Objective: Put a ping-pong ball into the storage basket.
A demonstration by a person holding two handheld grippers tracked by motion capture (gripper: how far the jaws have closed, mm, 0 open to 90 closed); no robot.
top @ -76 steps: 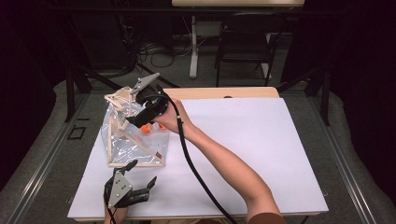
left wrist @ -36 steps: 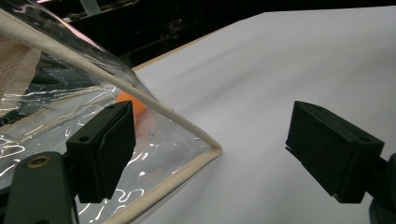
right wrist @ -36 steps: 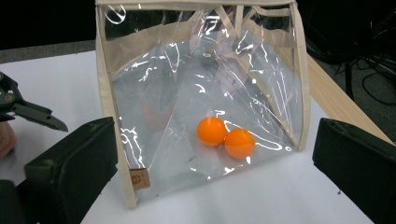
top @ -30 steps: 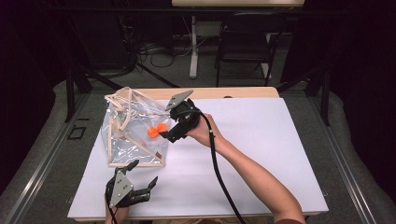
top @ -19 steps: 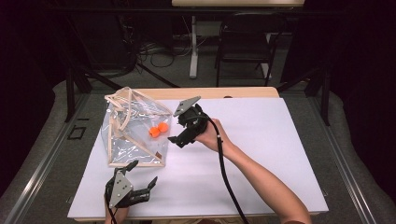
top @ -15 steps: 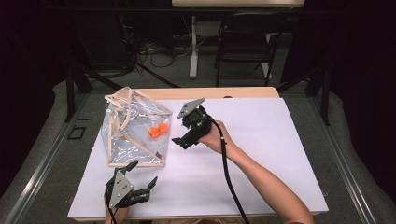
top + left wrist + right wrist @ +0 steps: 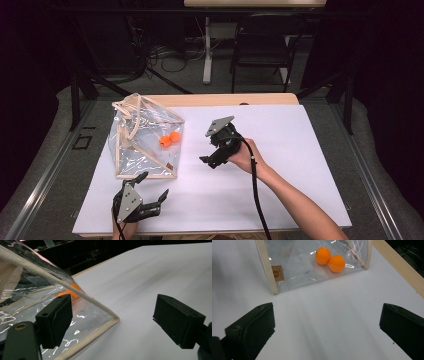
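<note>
Right gripper view: 2 orange balls [image 7: 330, 259] touching inside clear bag [image 7: 294, 267], both grippers' fingers wide, empty.

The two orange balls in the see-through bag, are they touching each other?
Touching. In the right gripper view the two orange balls sit pressed side by side inside the clear bag, with no gap between them; the high view agrees.
</note>
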